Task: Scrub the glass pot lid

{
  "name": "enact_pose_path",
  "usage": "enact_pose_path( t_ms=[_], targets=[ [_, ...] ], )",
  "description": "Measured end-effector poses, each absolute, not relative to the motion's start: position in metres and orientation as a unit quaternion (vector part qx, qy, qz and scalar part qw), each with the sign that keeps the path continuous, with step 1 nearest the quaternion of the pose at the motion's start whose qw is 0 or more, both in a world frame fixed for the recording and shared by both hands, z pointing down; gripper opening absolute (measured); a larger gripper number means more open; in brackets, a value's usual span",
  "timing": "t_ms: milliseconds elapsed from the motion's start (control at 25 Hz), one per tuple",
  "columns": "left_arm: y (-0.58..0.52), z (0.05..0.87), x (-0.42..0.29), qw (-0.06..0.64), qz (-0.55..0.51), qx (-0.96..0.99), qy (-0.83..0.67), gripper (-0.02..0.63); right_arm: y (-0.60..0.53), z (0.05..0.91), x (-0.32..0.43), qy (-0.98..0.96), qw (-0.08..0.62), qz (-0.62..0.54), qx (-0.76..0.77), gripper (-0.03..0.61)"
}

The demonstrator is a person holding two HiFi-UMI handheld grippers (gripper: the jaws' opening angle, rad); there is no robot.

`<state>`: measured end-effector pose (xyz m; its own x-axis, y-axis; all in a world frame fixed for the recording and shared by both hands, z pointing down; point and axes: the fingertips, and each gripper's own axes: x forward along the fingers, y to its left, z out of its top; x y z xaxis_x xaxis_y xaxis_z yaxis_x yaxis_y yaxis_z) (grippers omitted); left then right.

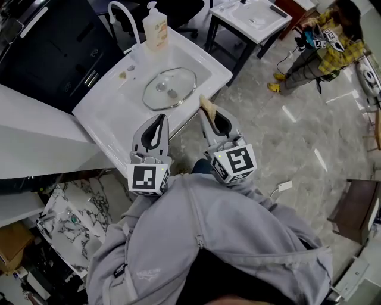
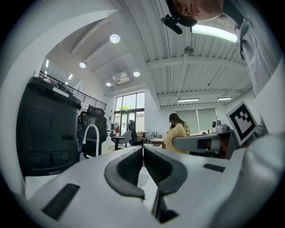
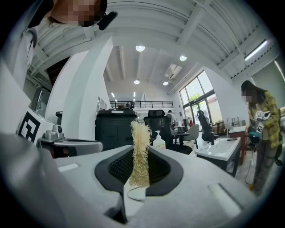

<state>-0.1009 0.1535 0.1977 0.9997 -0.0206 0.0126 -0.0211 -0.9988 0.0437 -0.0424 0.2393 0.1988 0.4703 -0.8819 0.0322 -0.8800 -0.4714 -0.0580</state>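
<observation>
Sink: a white basin sink, seen from above; both grippers were held just off its front edge.
Glass pot lid: lay flat and knob-up near the middle of the basin, metal rim resting on the basin floor, untouched by either gripper.
Left gripper: jaws were pressed together with nothing between them, held beside the right gripper at the sink's front edge.
Right gripper: jaws were clamped on a scrubber and pointed towards the lid, though clear of it.
Soap bottle: stood on the sink's back rim, just beside the white faucet.
Loofah scrubber: a pale, fibrous pad, gripped low so that most of it stood out beyond the jaw tips.
Step in hand (judged): bringing the scrubber to the lid; scrubbing not yet begun.
Method (judged): the smooth, domed glass would probably slide or spin under a sideways stroke. The empty left gripper would do best to steady the rim or knob first. The projecting loofah should then be laid flat on the glass and worked from knob to rim, the hard jaw tips kept off the surface.
</observation>
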Motion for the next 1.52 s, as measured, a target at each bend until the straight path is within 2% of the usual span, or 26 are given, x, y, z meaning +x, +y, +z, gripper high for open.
enact_pose_path(
  t_ms=[480,1000,1520],
  targets=[
    [0.104,0.208,-0.087,0.034,0.01,0.997,-0.075,0.009,0.172,0.199,-0.018,0.582,0.014,-0.025,-0.813,0.052],
    [0.037,0.209,-0.011,0.03,0.009,0.975,-0.219,0.009,0.077,0.21,0.072,0.71,-0.02,-0.032,-0.703,0.054],
    [0.032,0.22,0.043,0.033,0.024,0.94,-0.338,0.009,0.058,0.228,0.127,0.801,-0.041,-0.033,-0.596,0.052]
  ],
)
